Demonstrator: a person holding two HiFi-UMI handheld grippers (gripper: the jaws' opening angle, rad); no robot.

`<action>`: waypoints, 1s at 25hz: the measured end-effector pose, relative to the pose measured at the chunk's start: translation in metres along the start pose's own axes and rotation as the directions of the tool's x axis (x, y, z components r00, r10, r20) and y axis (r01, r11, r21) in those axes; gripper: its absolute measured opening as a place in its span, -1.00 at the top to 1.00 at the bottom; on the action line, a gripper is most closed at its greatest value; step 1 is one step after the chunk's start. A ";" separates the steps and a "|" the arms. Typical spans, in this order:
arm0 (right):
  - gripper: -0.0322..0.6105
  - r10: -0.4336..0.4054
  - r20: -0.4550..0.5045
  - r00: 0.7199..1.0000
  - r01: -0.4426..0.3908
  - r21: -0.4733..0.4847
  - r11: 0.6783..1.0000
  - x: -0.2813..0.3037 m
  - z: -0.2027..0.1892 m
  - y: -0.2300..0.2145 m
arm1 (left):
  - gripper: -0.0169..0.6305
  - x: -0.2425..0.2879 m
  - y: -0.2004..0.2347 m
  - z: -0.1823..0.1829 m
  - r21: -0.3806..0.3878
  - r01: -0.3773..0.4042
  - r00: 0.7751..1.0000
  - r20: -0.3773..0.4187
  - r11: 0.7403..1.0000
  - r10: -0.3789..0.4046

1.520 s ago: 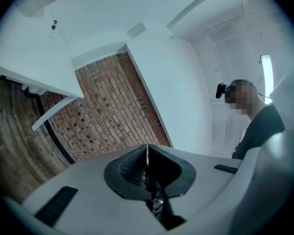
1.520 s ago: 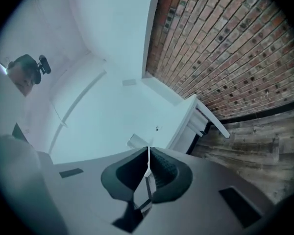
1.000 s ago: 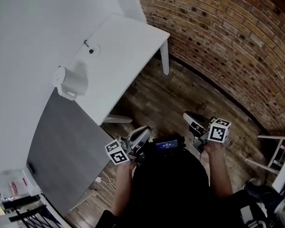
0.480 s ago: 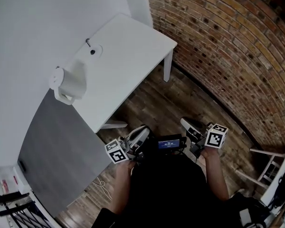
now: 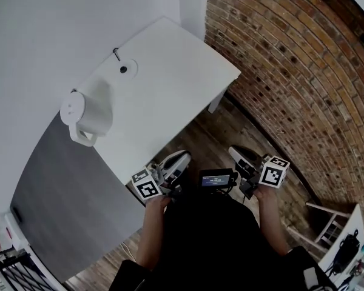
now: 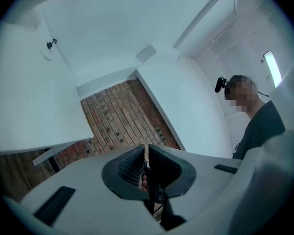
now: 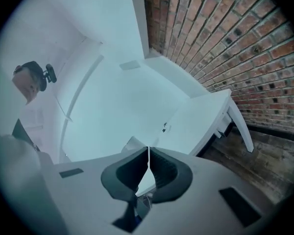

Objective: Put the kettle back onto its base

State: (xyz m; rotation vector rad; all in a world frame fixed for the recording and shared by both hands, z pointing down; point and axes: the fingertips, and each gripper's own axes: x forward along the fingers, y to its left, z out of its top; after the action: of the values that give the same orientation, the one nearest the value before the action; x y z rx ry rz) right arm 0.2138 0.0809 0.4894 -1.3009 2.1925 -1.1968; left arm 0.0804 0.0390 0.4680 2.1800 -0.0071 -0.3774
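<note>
The white kettle [image 5: 85, 115] stands at the left end of a white table [image 5: 170, 96], close to the wall. Its round white base [image 5: 125, 69] with a dark centre lies apart from it, farther along the wall. My left gripper [image 5: 181, 157] and right gripper [image 5: 233, 153] are held in front of my body over the wooden floor, short of the table's near edge. Both are shut and hold nothing. In the right gripper view the kettle [image 7: 132, 143] peeks over the shut jaws [image 7: 148, 155] and the base [image 7: 164, 128] is a small dark spot. The left gripper [image 6: 146, 153] looks past the table edge.
A brick wall [image 5: 291, 71] runs along the right behind the table's far end. A grey panel [image 5: 67, 205] leans at the left beside the table. White furniture legs [image 5: 324, 223] stand at the lower right on the wooden floor [image 5: 200, 138].
I have come closer to the table, which now fills more of the head view. Both grippers came forward with me and stayed shut.
</note>
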 end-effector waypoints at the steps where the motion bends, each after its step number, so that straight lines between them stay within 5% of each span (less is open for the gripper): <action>1: 0.84 -0.003 -0.017 1.000 0.003 -0.011 1.000 0.012 0.001 0.002 | 0.89 -0.006 0.007 0.008 -0.008 -0.007 1.000 0.014 1.000 0.008; 6: 0.84 -0.046 -0.100 0.994 0.036 -0.095 0.995 0.055 0.005 0.010 | 0.89 -0.029 0.039 0.050 -0.026 -0.031 0.996 0.078 0.999 0.033; 14: 0.84 -0.062 -0.111 0.992 0.051 -0.105 0.993 0.089 0.022 0.009 | 0.89 -0.037 0.059 0.092 0.008 -0.035 0.993 0.113 0.999 0.033; 25: 0.84 0.090 -0.261 0.961 -0.116 -0.084 0.990 0.174 0.044 0.001 | 0.88 -0.065 0.080 0.128 0.046 -0.231 0.946 0.246 0.972 0.214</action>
State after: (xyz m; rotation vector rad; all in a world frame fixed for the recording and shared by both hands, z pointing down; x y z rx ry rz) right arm 0.1487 -0.0864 0.4857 -1.1037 2.4975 -1.2936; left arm -0.0061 -0.1007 0.4779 2.1655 -0.4046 -0.5142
